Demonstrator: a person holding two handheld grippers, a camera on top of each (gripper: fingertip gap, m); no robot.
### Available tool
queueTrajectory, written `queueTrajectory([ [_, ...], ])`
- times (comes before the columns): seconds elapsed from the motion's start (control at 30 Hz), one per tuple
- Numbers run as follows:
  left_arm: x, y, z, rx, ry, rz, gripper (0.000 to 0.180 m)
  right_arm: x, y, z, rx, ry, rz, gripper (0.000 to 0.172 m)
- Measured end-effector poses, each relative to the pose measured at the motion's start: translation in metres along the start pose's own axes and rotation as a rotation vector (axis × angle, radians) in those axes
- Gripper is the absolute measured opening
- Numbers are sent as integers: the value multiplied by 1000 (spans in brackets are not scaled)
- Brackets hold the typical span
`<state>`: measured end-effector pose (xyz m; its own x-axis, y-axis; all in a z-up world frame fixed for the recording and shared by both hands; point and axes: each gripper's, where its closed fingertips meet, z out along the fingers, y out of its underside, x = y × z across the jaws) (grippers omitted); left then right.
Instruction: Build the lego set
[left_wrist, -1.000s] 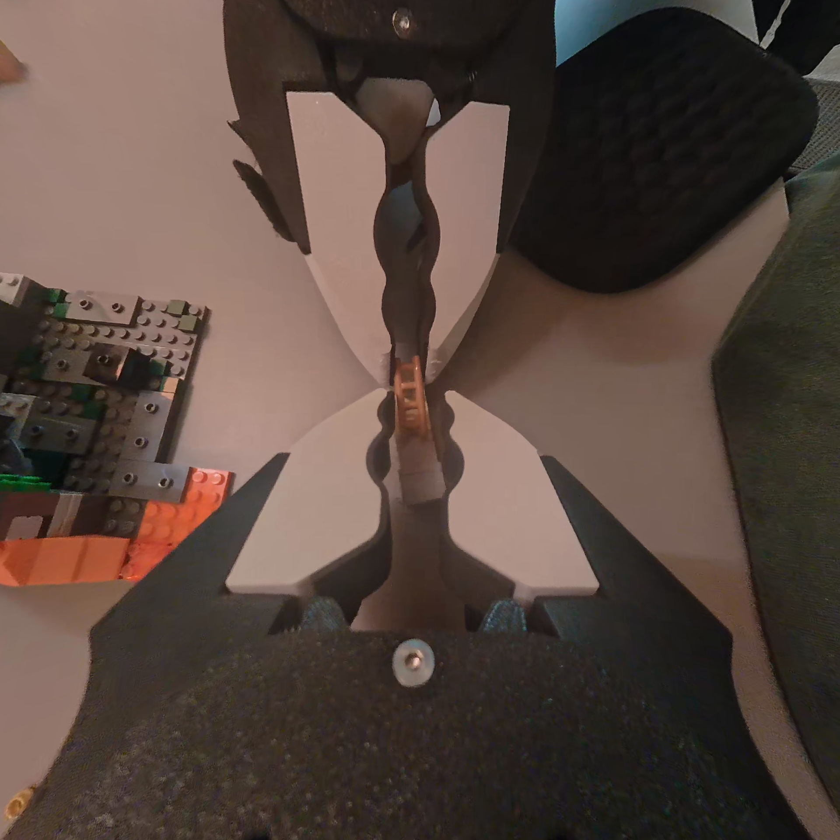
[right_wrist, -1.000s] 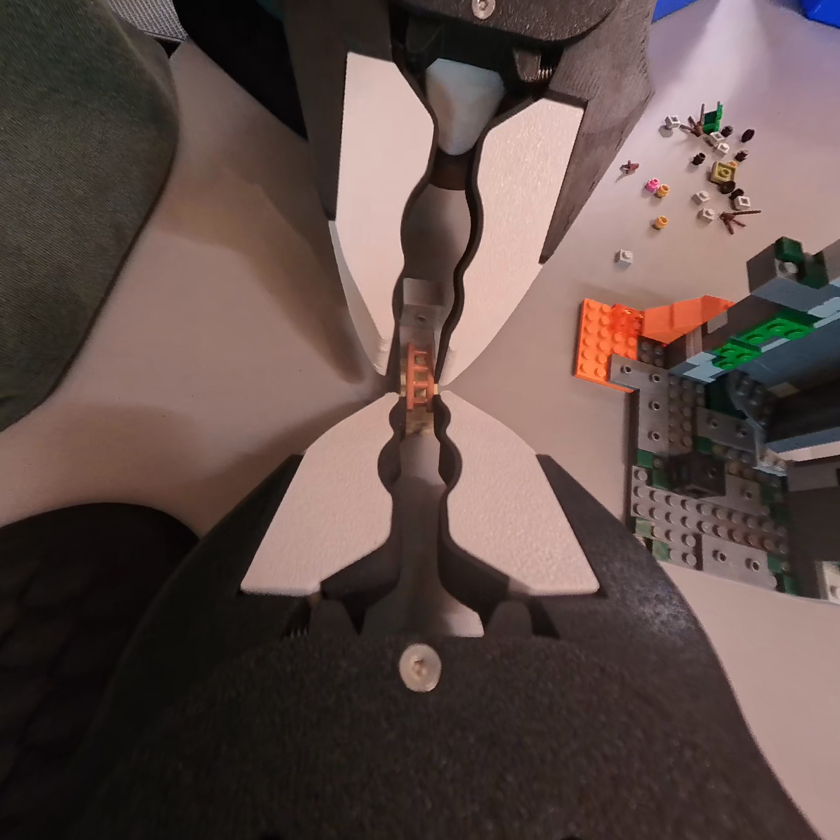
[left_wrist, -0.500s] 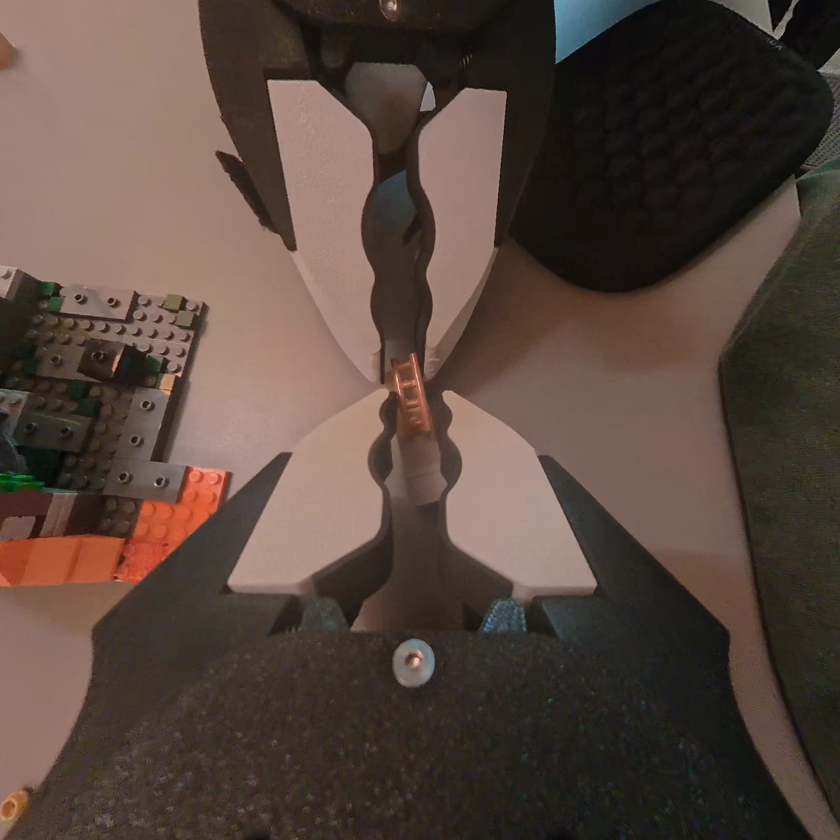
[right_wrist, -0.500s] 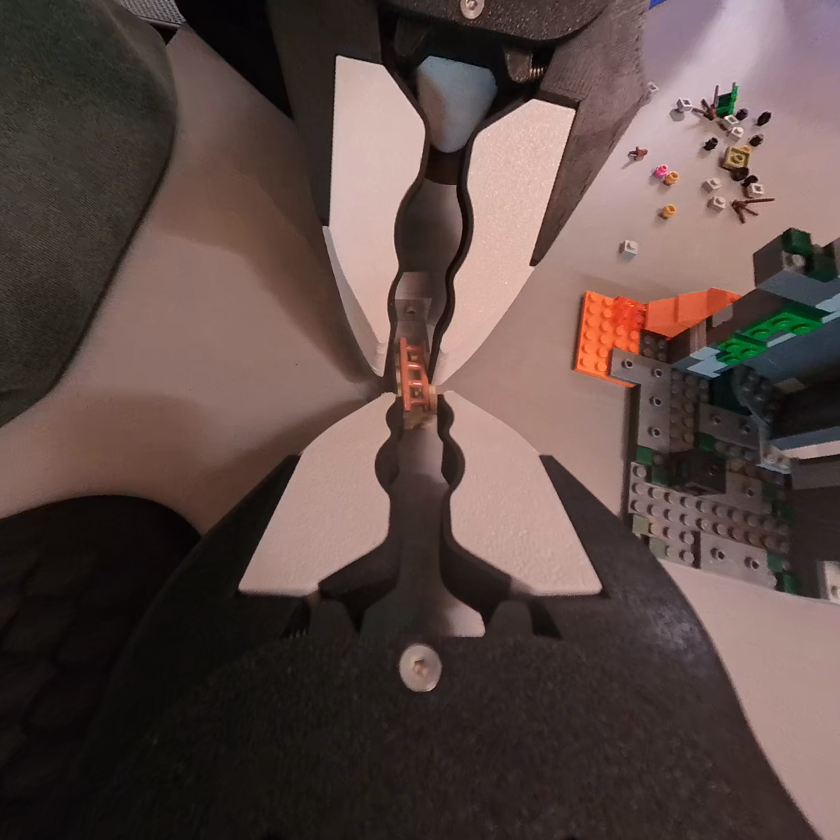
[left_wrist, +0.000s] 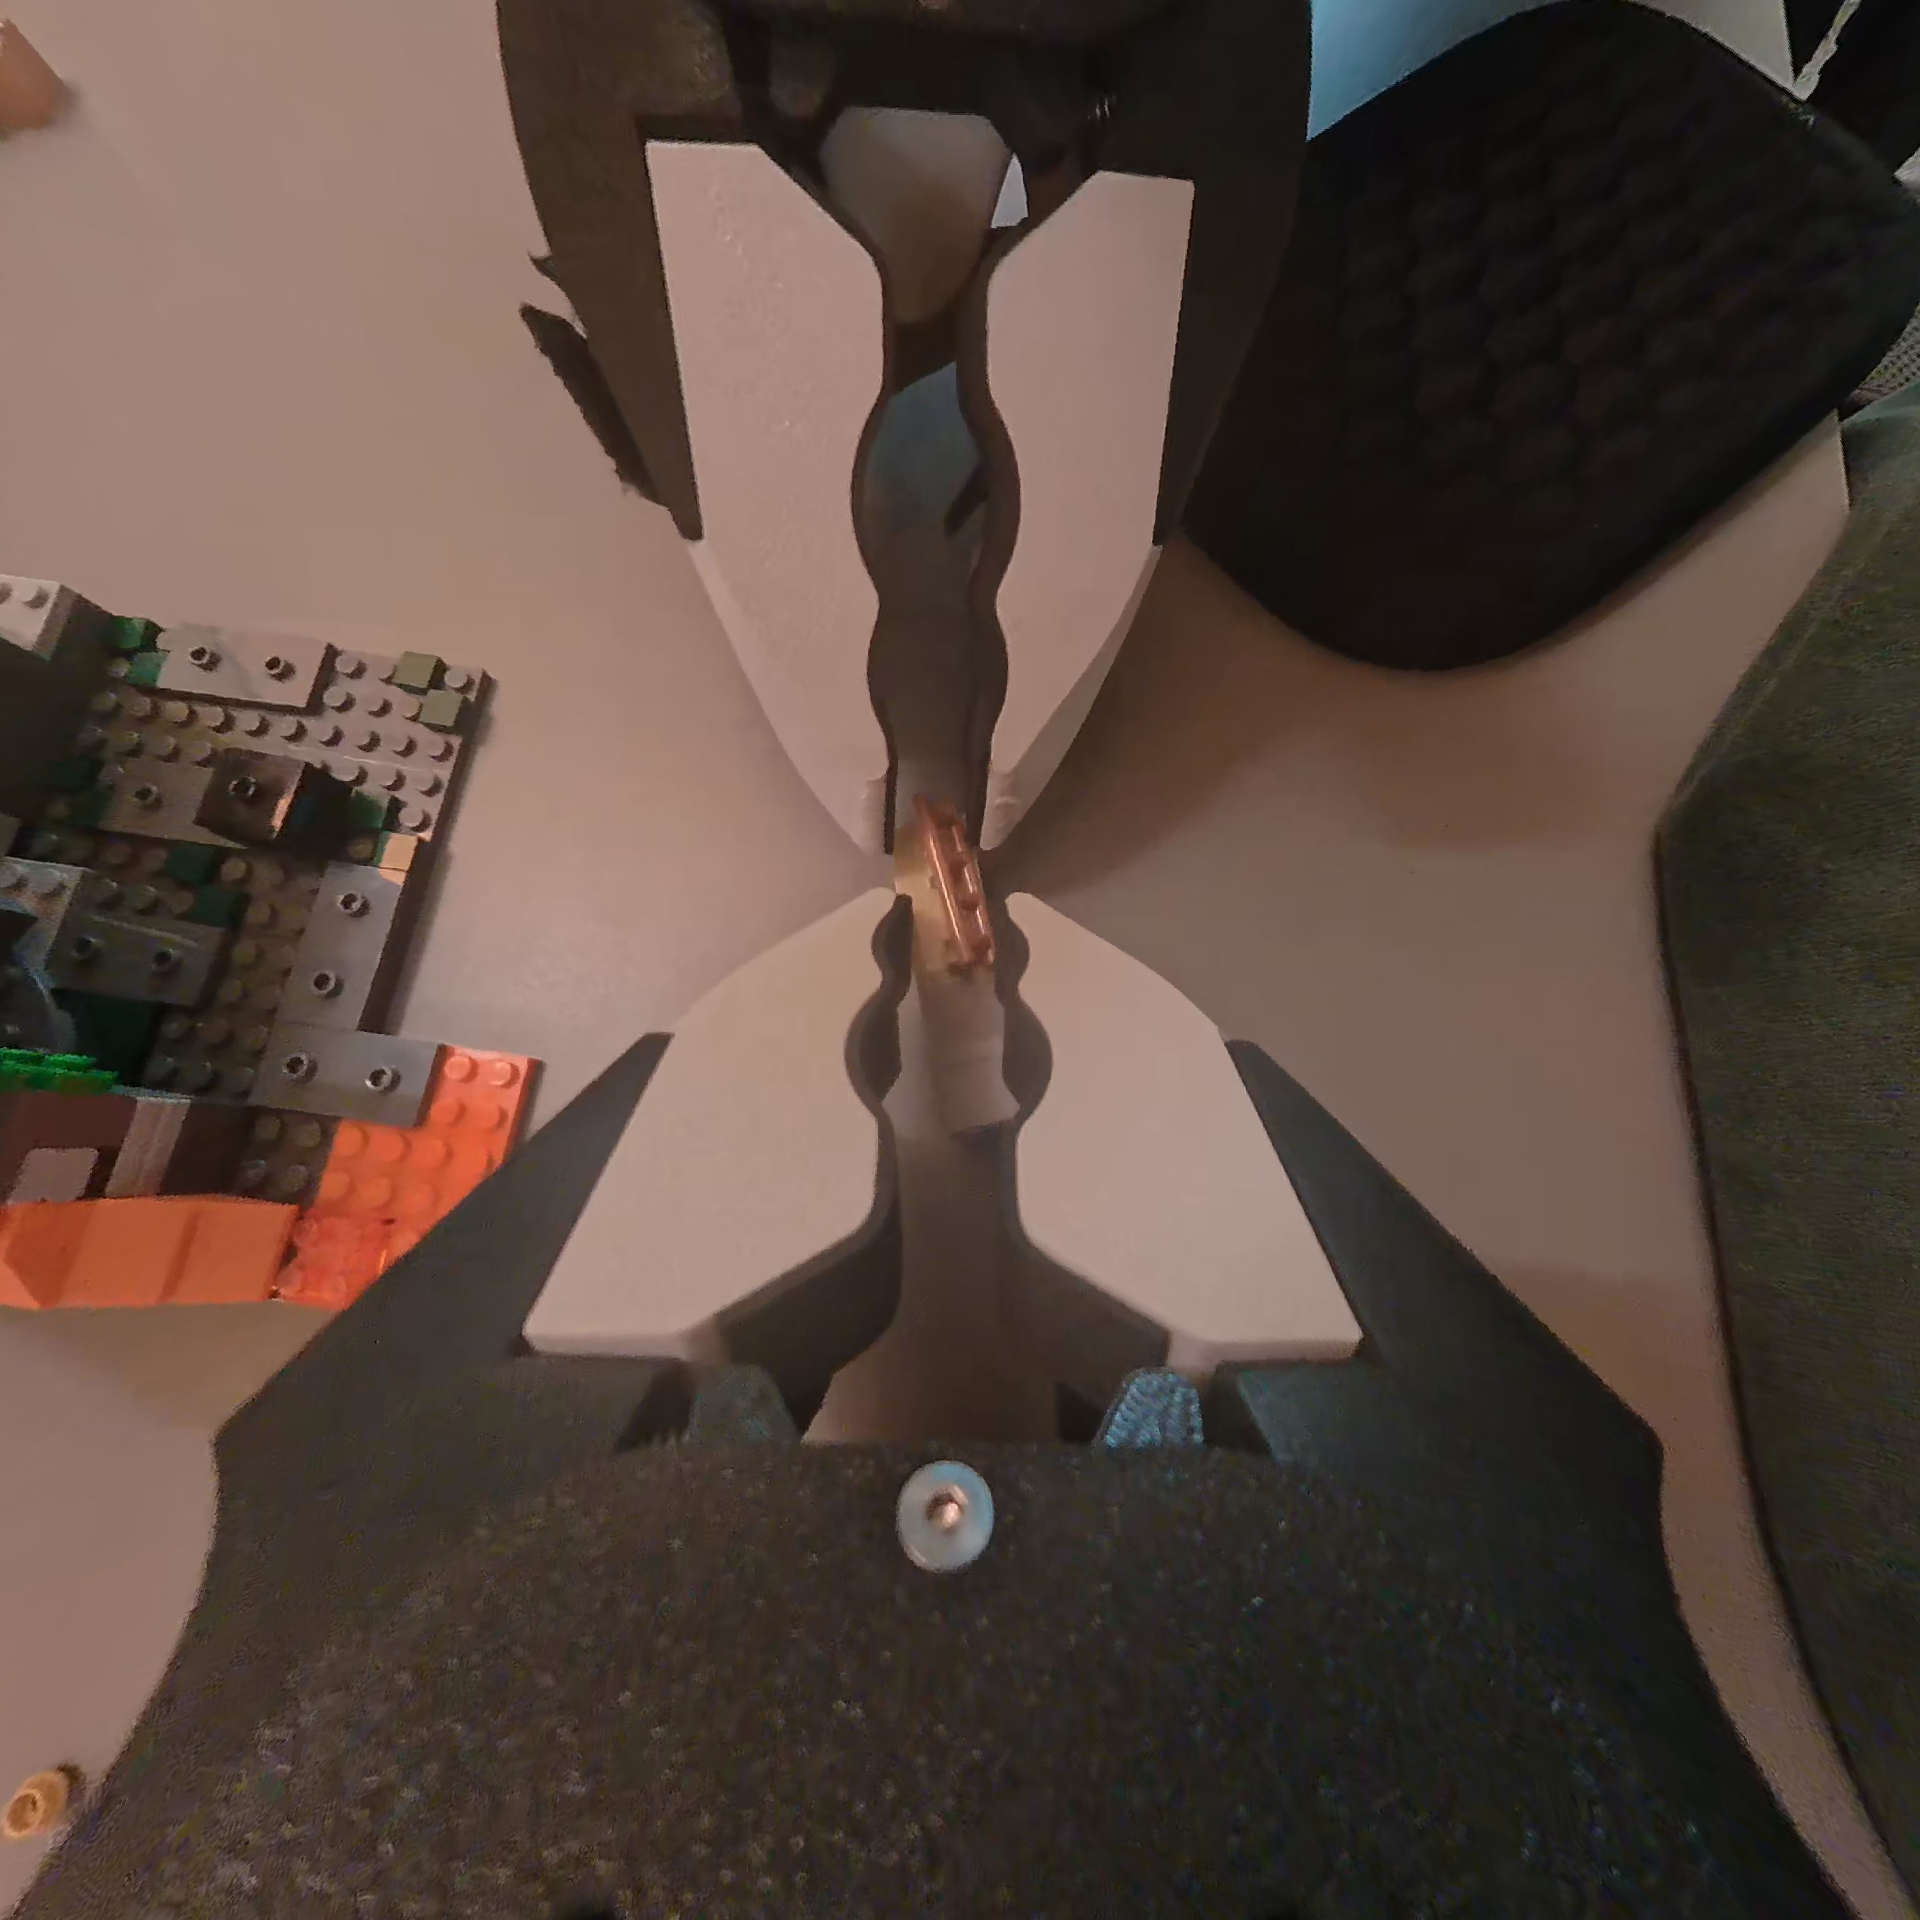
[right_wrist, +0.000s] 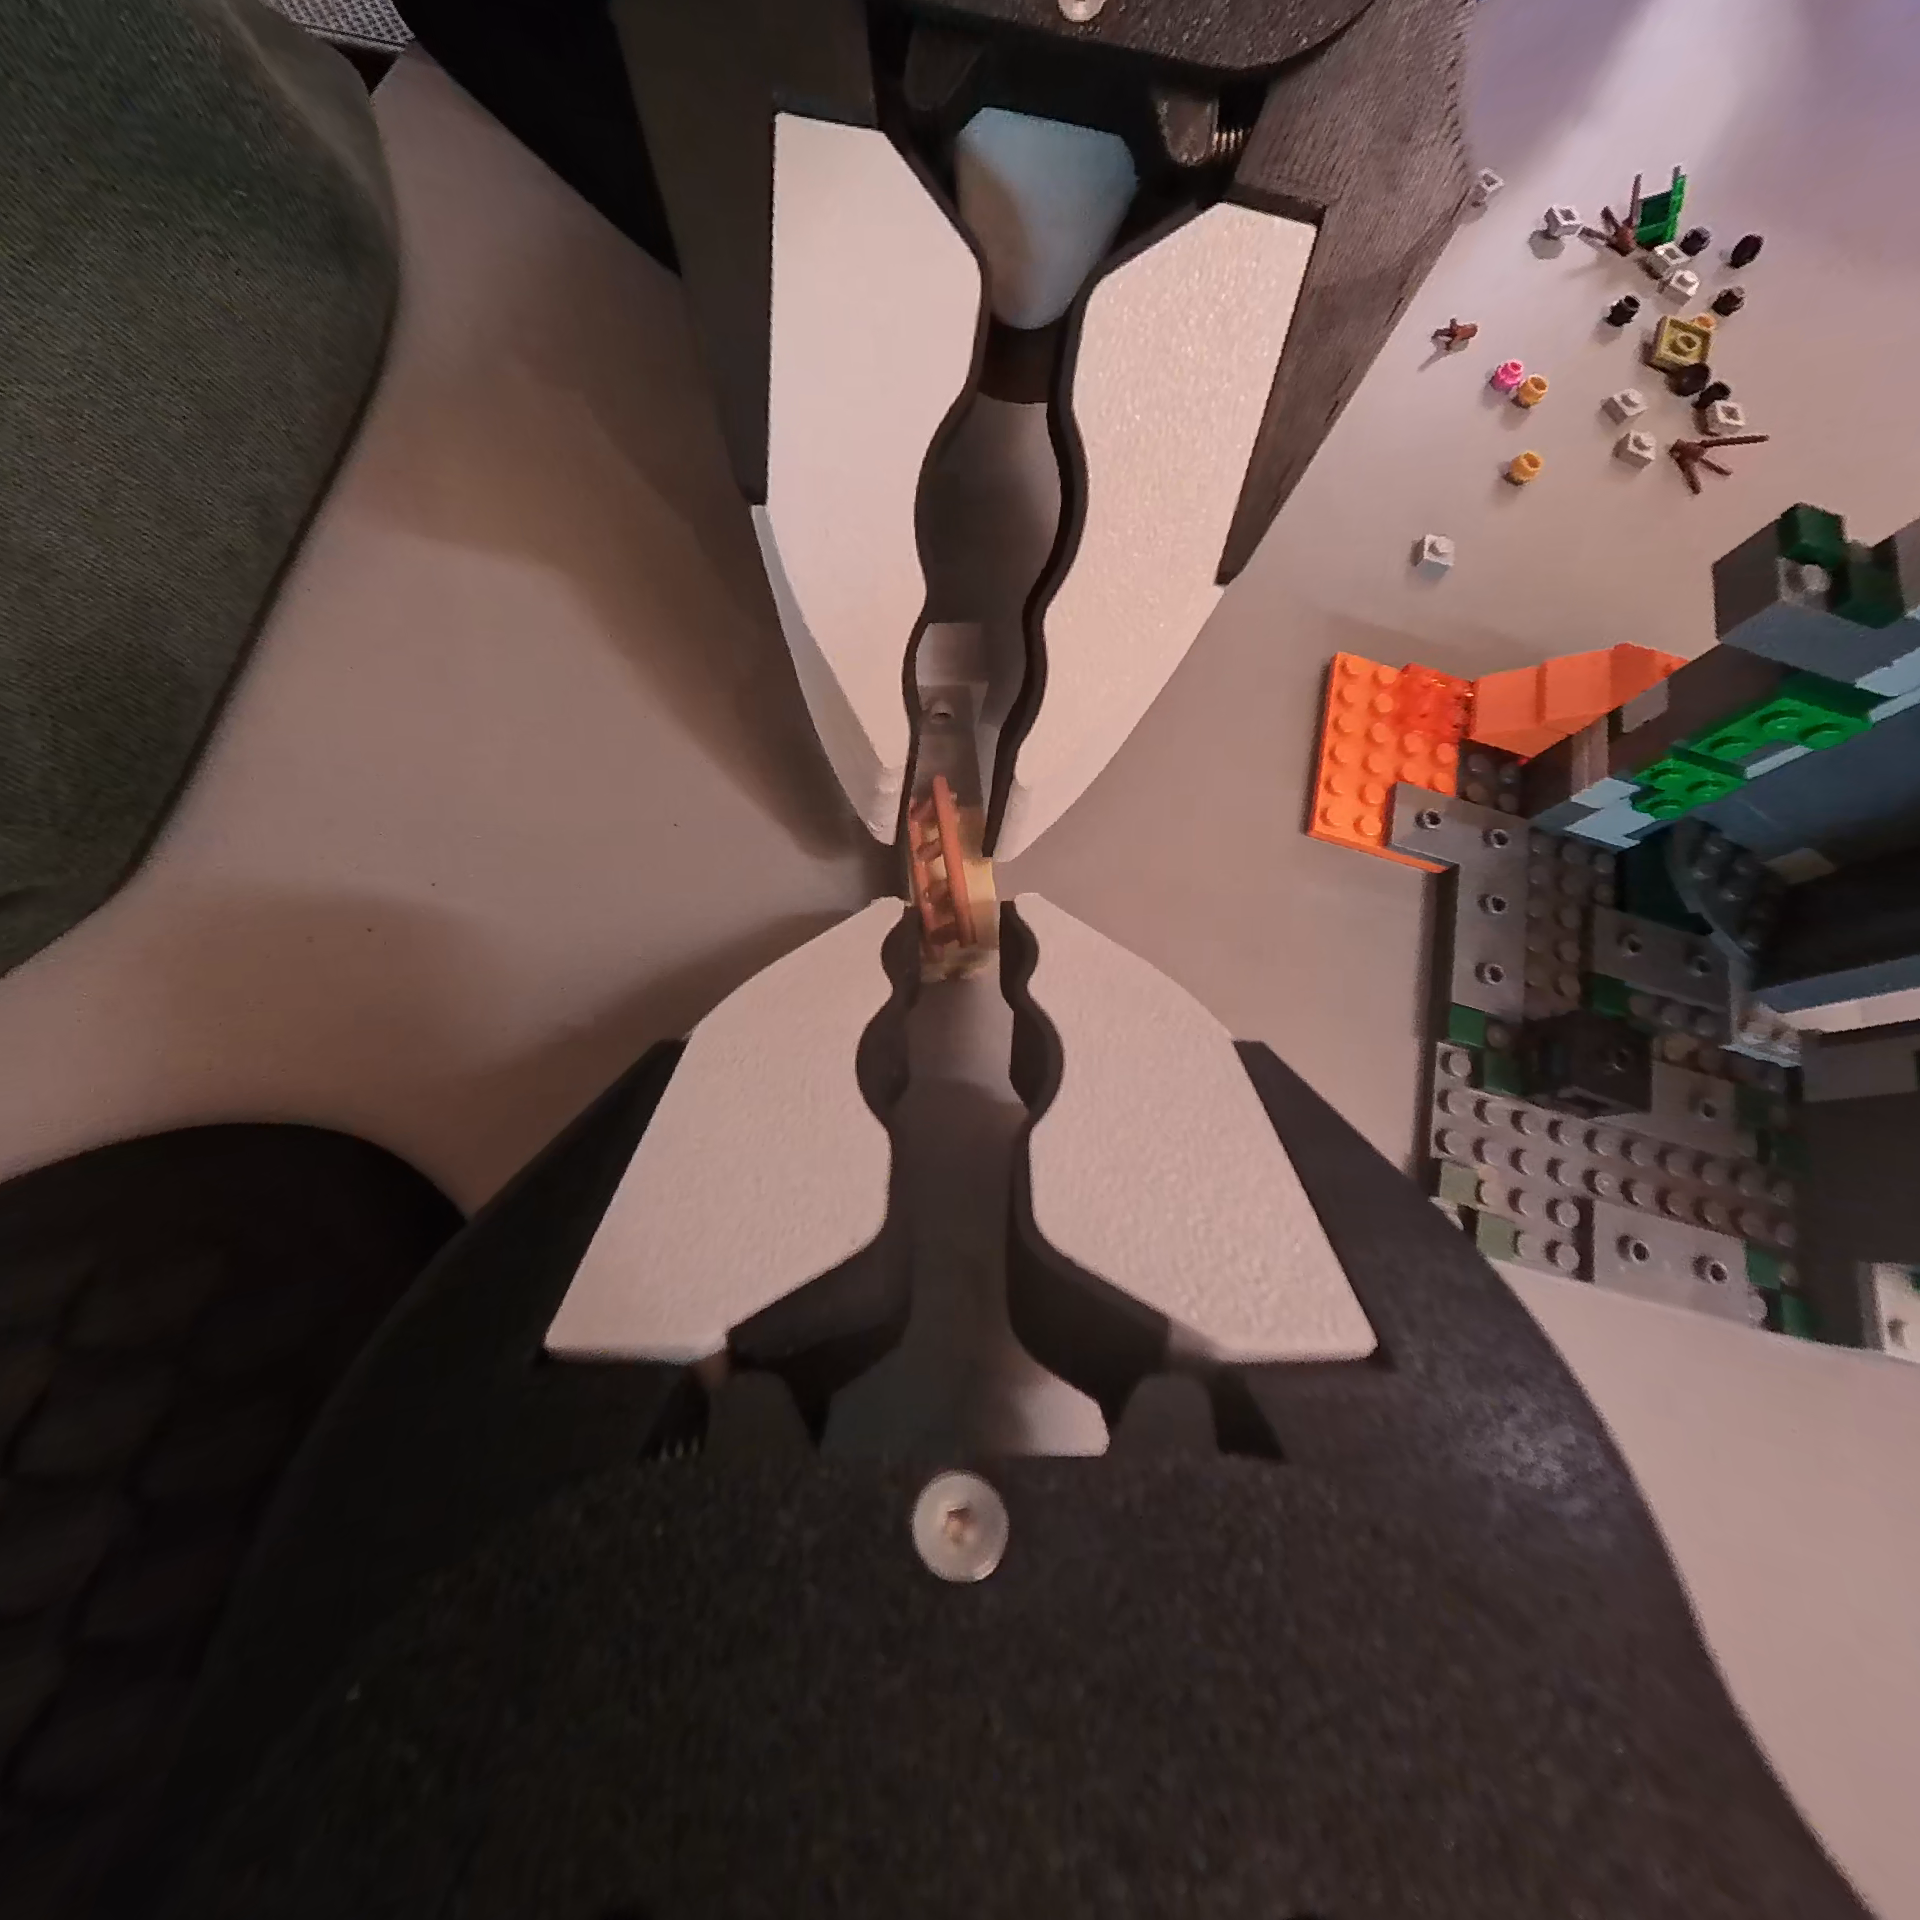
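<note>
Pinching one item between both tools: my left gripper (left_wrist: 951, 914) and my right gripper (right_wrist: 951, 909) meet tip to tip above the table (left_wrist: 260, 364), off to the open side of the brick model (left_wrist: 229, 883) and well apart from it. Item held: a small brick piece (left_wrist: 940, 904), made up of a grey bar (left_wrist: 971, 1070), a tan plate (right_wrist: 977, 894) and an orange ladder (left_wrist: 961, 883) lying along the plate. Left gripper: fingers drawn close on the piece, the grey bar running back between them; I cannot tell whether the pads bear on the bar or only on the plate-and-ladder end. Right gripper: fingers drawn close on the plate-and-ladder end, tan plate against one pad, ladder towards the other. The piece hangs clear of the table and touches nothing of the model. Model: a grey studded base with green and blue bricks built up on it, and an orange plate (left_wrist: 416, 1143) at the corner nearest the grippers. Beyond the model's far end lie loose small bits (right_wrist: 1662, 343), scattered and untouched. On the side of the grippers away from the model: a black chair seat (left_wrist: 1558, 364) and a dark green cloth (left_wrist: 1818, 1039).
</note>
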<state>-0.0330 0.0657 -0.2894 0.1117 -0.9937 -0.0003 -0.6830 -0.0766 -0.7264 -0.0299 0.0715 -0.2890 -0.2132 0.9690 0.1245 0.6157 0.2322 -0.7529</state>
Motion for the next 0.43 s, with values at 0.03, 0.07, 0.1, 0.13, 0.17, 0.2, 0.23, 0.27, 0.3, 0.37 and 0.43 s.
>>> queueTrajectory([
  [0.03, 0, 0, 0, 1, 2, -3, 14, 0, 0, 0, -1, -1, -1, 14],
  [0.07, -1, 0, -1, 3, -1, -6, 13, 0, -1, 0, -1, -1, -1, 14],
  [0.1, -1, 0, -1, 6, -2, -10, 13, 0, -1, -1, 1, -4, 0, 13],
  [0.13, -2, -1, -2, 9, -2, -14, 12, -1, -1, -1, 3, -7, 5, 12],
  [0.17, -3, -1, -2, 12, -5, -18, 12, -1, -2, -1, 3, -11, 11, 12],
  [0.2, -3, -1, -3, 12, -6, -22, 11, 0, -2, -1, 3, -11, 12, 12],
  [0.23, -4, -1, -3, 12, -9, -25, 11, 0, -1, -2, 1, -10, 5, 12],
  [0.27, -4, -1, -4, 14, -9, -31, 10, 0, -2, -2, 0, -6, -4, 12],
  [0.3, -4, -1, -4, 18, -6, -40, 9, 0, -2, -3, 1, -1, -14, 12],
  [0.37, -5, -2, -5, 25, 1, -55, 7, 1, -4, -4, 8, 14, -28, 12],
  [0.43, -6, -2, -5, 26, -2, -60, 7, 0, -5, -4, 12, 18, -46, 12],
])
